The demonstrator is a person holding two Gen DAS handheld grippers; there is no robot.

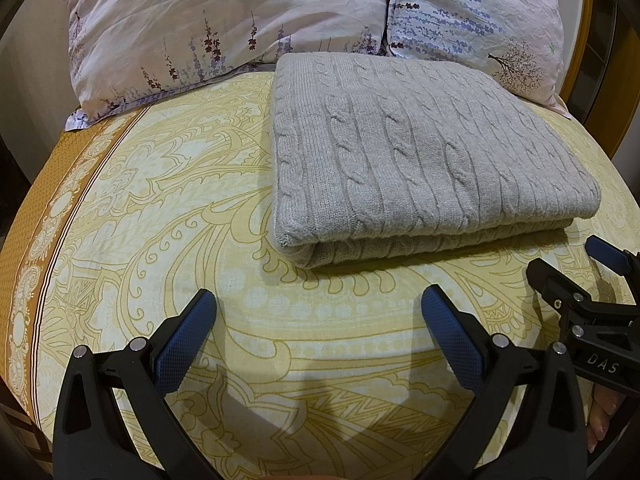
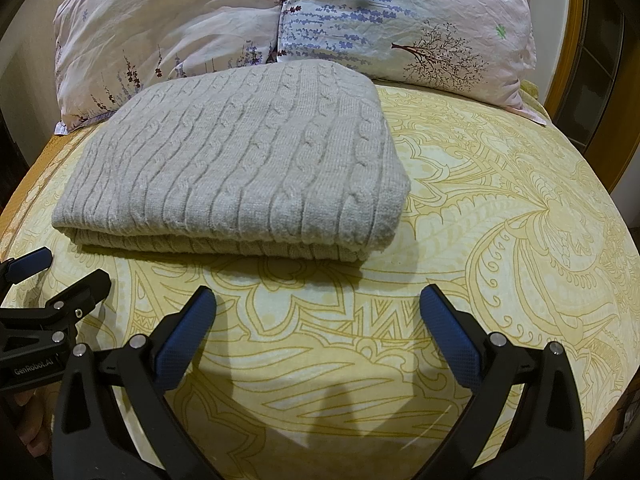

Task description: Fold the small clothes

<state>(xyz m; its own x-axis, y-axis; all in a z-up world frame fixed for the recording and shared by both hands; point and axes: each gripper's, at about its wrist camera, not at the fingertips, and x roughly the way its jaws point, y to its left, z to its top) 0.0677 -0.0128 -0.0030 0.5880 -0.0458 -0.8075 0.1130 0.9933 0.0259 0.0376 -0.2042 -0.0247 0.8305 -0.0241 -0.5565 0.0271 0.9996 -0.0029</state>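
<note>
Grey cable-knit sweater (image 1: 424, 152) folded on bedsheet (image 1: 160, 220), 1 o'clock of left gripper (image 1: 320, 320). Left and right gripper (image 2: 318, 318) jaws spread wide, empty. Knit likely thick, soft, floppy; pinch near-edge corners.

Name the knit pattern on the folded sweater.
Cable-knit, light grey wool sweater; clearest in the left wrist view.

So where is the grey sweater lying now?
The grey sweater lies folded on the yellow bedsheet, just before the two pillows, ahead of both open claws.
</note>
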